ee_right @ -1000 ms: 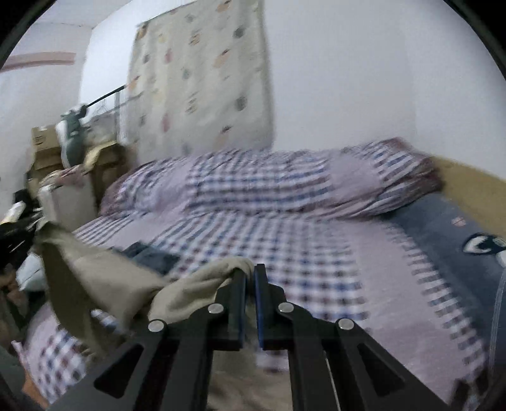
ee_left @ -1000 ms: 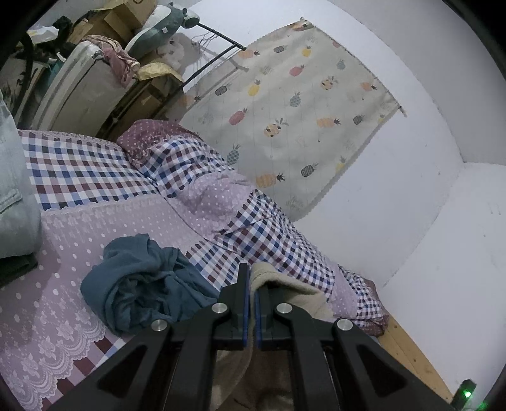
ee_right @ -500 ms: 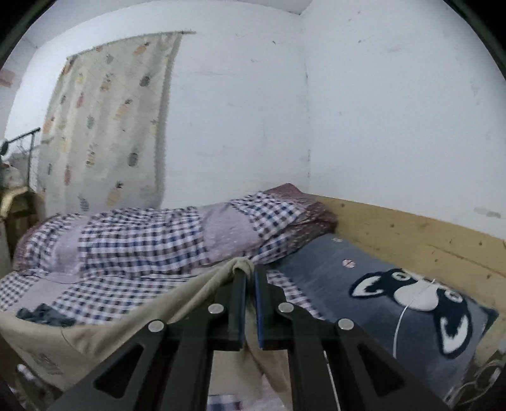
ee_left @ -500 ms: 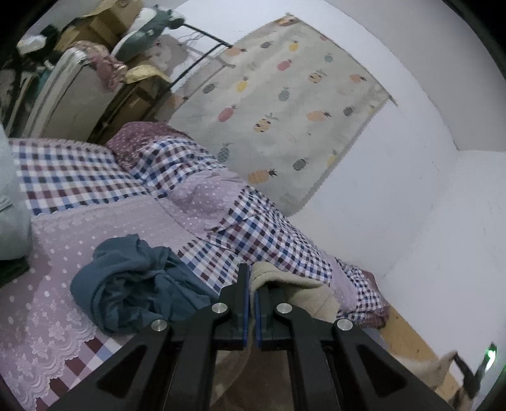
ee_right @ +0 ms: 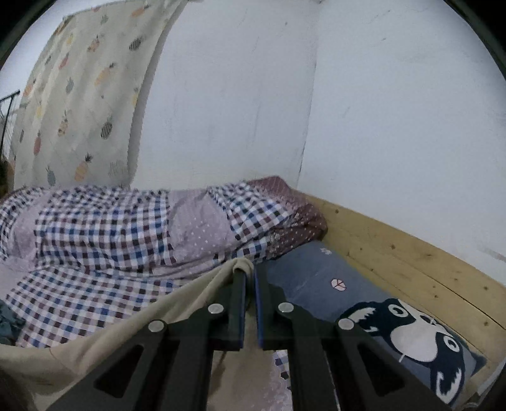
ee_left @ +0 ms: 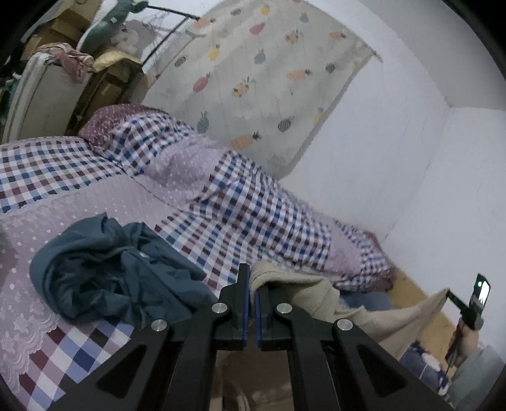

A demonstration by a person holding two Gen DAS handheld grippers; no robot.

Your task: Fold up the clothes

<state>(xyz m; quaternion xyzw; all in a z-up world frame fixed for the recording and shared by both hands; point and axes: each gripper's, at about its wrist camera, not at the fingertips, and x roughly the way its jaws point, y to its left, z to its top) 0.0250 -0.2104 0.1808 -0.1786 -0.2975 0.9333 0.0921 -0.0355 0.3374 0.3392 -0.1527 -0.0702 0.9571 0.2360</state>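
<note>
While your left gripper (ee_left: 251, 278) and right gripper (ee_right: 249, 275) each pinch an edge of the beige garment (ee_left: 379, 319), it hangs stretched between them above the checked bed (ee_left: 221, 202), right of the crumpled teal garment (ee_left: 110, 268).

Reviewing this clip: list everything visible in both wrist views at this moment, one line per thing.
beige garment: one, beige, held up over the bed between both grippers.
teal garment: one, dark teal, crumpled on the bed.
quilt: one, checked and lilac dotted, bunched along the wall.
pillow: one, grey-blue with a cartoon animal face, by the wooden bed frame.
curtain: one, cream with pineapples, on the wall.
boxes: several, brown, piled past the bed.
left gripper: black, shut on the beige garment.
right gripper: black, shut on the beige garment.
</note>
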